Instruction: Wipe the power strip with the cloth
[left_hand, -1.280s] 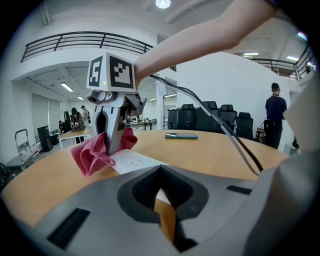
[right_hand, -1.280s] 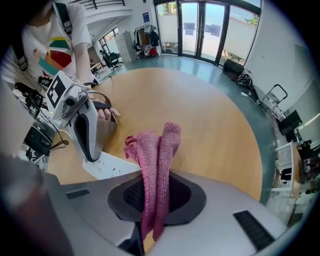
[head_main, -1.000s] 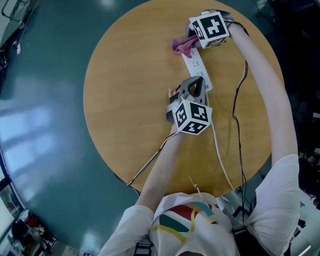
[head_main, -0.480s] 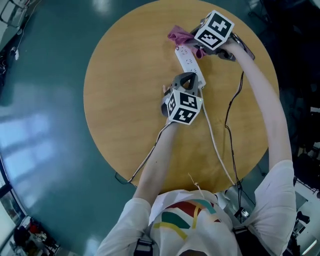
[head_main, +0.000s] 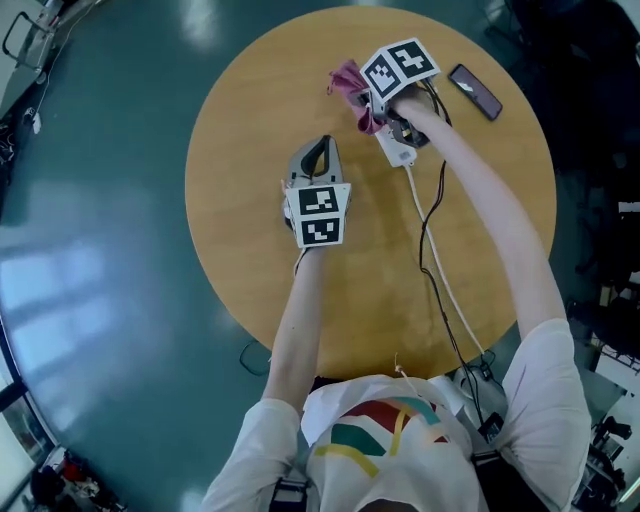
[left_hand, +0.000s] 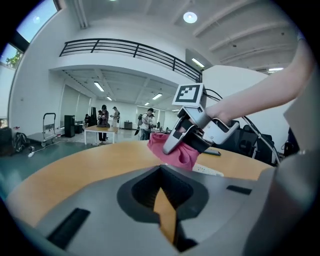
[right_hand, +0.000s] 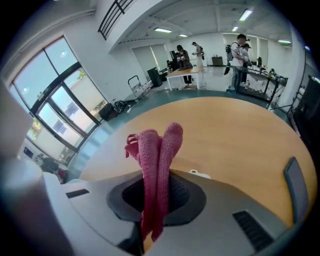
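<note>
Wood round table (head_main: 240, 260), seen from the head view.

- Left gripper (head_main: 318, 150) hovers near table centre, toward 9 o'clock. Its jaws meet at the tips with only a sliver of tabletop showing between them, and they hold nothing. It sits well apart from the strip.
- Pink knit cloth (head_main: 348, 78) is at 12 o'clock, bunched and folded. Right gripper (head_main: 372, 100) is clamped tight on it, so the fold stands up out of the jaws.
- White power strip (head_main: 395, 150) lies just beside and partly under the right gripper, toward 1 o'clock. Its cable (head_main: 432, 250) runs off the table edge at about 5 o'clock.
- Dark phone (head_main: 475, 90) lies flat at 2 o'clock, near the strip.

Risks (my read):
- Nothing pins the strip, so a wiping stroke could drag it or swing it round on its cable instead of cleaning it.
- The strip could slide into the phone.
- The cable hangs slack over the edge, so a snag by an arm or gripper cord could yank the strip.
- The cloth is pinched as a narrow bundle, so only an edge may touch. Hard jaw tips could scrape the sockets, and the cloth could pull free under pressure.

Writing:
- No brand or label is readable.
- The marker cube (head_main: 318, 215) on each gripper carries only black-and-white square patterns.
- Any print on the strip is too small to read.
- The phone screen is dark.
</note>
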